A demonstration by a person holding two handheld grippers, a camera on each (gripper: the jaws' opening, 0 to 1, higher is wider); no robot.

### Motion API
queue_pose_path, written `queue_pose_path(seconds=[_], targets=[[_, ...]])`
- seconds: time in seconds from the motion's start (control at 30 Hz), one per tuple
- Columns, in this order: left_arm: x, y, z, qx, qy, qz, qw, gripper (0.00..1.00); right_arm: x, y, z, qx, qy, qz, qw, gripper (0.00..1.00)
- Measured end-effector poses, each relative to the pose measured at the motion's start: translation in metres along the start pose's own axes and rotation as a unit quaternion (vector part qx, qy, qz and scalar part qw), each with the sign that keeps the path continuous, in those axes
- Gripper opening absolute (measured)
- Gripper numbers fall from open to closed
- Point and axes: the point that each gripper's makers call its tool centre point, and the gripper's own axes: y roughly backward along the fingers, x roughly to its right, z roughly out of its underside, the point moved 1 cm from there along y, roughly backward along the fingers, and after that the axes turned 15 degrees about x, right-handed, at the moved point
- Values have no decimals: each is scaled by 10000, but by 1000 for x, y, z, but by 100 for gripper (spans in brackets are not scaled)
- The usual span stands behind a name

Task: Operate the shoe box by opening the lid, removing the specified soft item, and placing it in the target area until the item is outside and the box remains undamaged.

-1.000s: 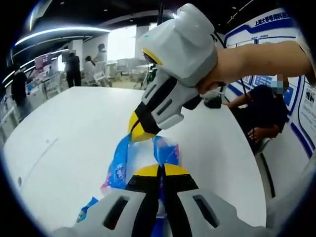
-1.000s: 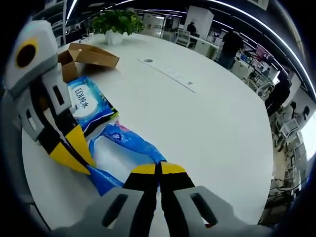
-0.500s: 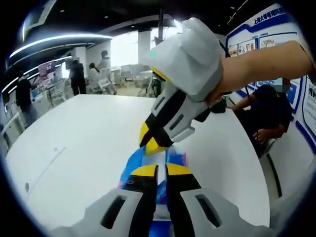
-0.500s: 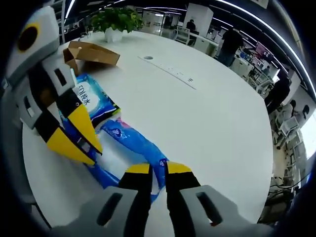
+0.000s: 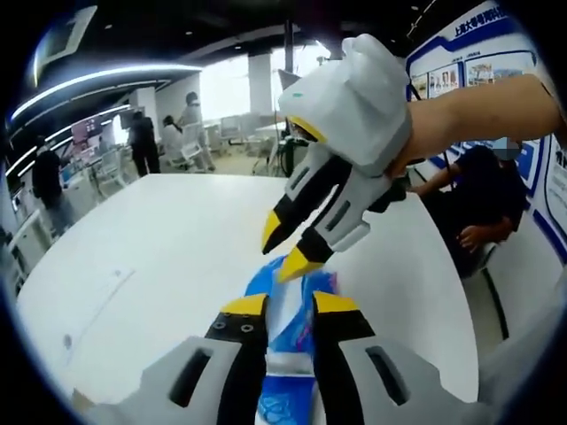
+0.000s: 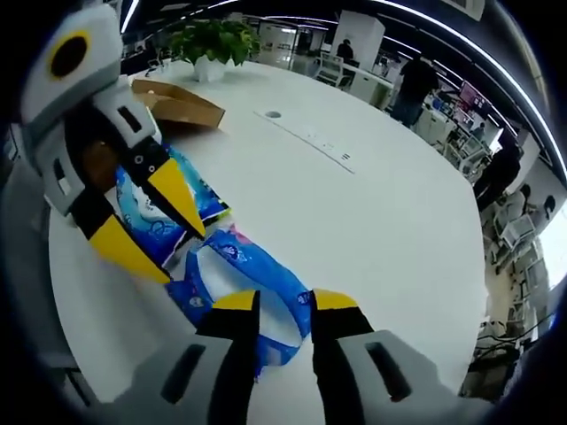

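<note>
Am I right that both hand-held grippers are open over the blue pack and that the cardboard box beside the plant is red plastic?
Not quite: the box is brown cardboard, as the right gripper view shows. The rest holds: both the left hand-held gripper and the right hand-held gripper are open over the blue pack, and the box sits near the plant.

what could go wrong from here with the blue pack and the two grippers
1. The blue soft pack lies on the white table between the open jaws of the right hand-held gripper; lifting away could snag its film and drag it.
2. The left hand-held gripper, also open, hangs right over the pack, so the two may knock together.
3. A second blue pack lies touching it and might shift too.
</note>
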Motion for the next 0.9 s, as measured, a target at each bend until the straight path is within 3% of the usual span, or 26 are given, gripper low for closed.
queue_pose_path(seconds=[0.17,0.6,0.9], targets=[[-4,17,-4,-182,-66,-116,9997,22,-6,8,-6,-5,7,15,10000,24],[-8,73,-30,-325,-36,-331,9989,39,-25,34,-34,-47,97,130,9999,36],[-6,113,-35,-443,88,-451,9980,51,-47,50,-53,39,190,178,9997,44]])
